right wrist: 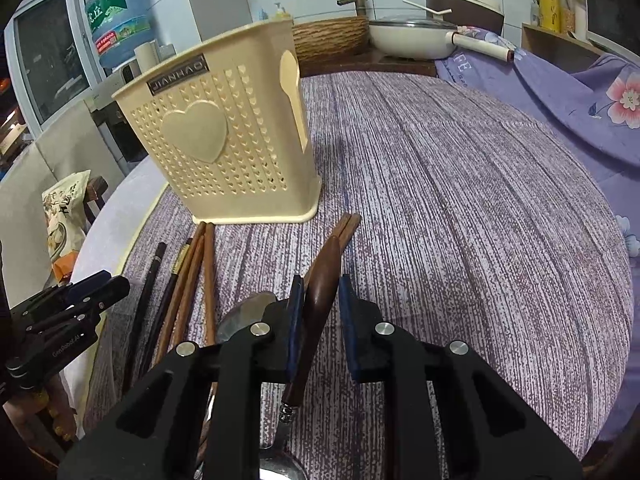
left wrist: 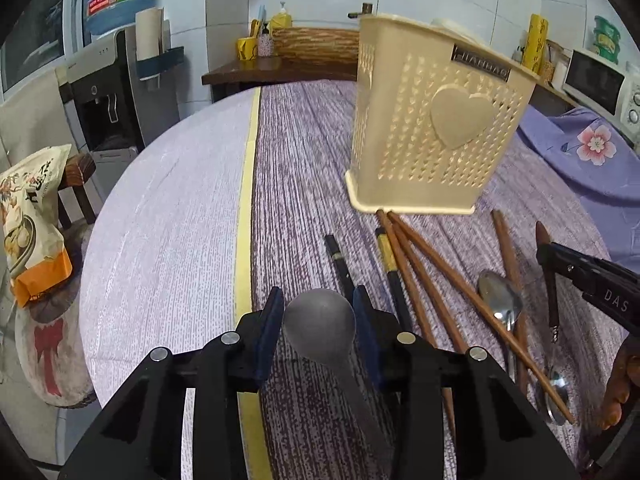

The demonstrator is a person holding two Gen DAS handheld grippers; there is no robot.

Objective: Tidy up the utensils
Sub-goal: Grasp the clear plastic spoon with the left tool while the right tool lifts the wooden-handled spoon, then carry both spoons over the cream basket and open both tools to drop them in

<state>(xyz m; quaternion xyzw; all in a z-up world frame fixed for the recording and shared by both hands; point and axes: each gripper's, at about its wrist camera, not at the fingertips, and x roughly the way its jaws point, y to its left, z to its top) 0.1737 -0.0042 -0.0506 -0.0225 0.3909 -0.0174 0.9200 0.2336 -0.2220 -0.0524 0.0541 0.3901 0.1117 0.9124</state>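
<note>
A cream perforated utensil holder (left wrist: 432,128) with a heart stands on the purple tablecloth; it also shows in the right wrist view (right wrist: 228,140). My left gripper (left wrist: 319,312) is shut on a grey metal spoon (left wrist: 320,324), bowl forward, above the cloth. My right gripper (right wrist: 319,300) has its blue pads on either side of a dark wooden utensil handle (right wrist: 320,292) with a metal ferrule; it also appears in the left wrist view (left wrist: 592,280). Brown chopsticks (left wrist: 424,272), black chopsticks (left wrist: 340,264) and a steel spoon (left wrist: 500,296) lie in front of the holder.
A yellow tape line (left wrist: 246,200) crosses the table. A floral purple cloth (right wrist: 580,92) lies at the right. A snack bag (left wrist: 28,224) sits on a stool left of the table. A water dispenser (left wrist: 108,92), a pan (right wrist: 412,36) and a microwave (left wrist: 600,84) stand behind.
</note>
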